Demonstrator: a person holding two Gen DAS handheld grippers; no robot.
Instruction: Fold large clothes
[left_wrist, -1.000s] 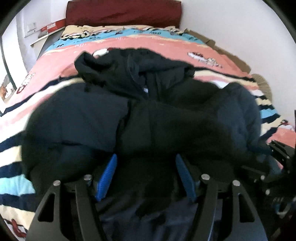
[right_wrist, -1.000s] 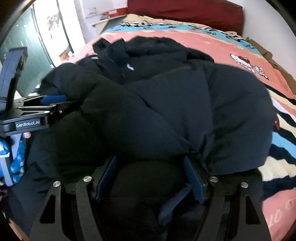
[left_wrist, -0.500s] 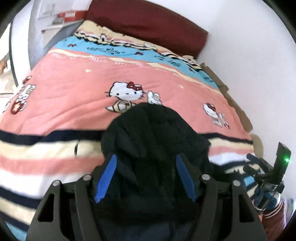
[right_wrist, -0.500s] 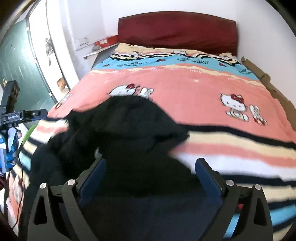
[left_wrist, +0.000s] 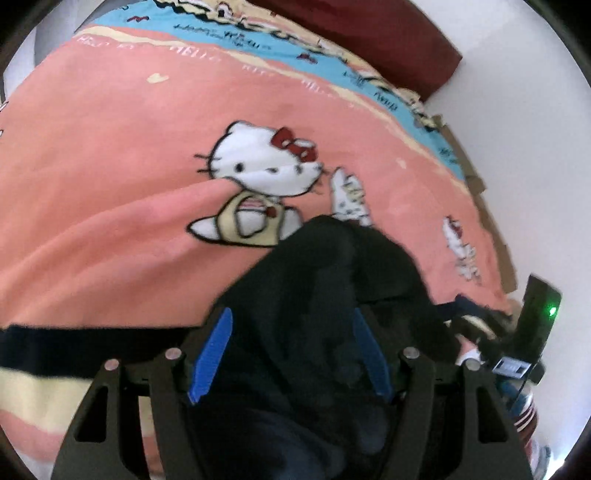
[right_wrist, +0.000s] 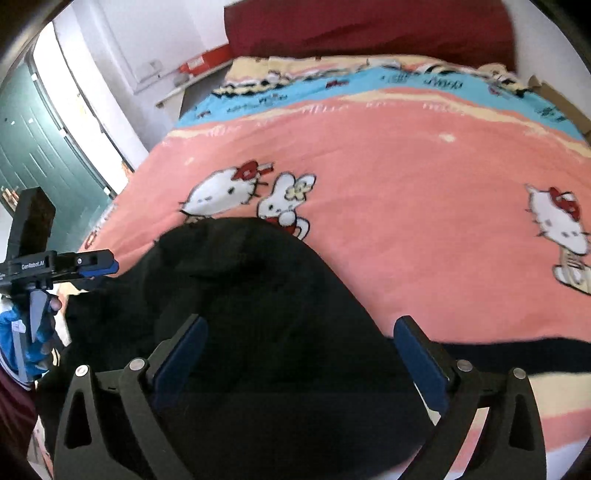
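Black jacket (right_wrist: 258, 314) lies bunched on the bed's pink cartoon blanket (right_wrist: 406, 203), its far edge just below the cat print. Left gripper (left_wrist: 291, 354) grasps a jacket fold. Right gripper (right_wrist: 301, 362) is released, jaws spread over the jacket. Beyond the jacket, blanket runs bare to the headboard (right_wrist: 369, 26).

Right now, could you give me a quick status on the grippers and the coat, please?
Left gripper straddling coat, grip unclear. Right gripper wide, not pinching. Coat bunched on blanket. Nothing in the way.
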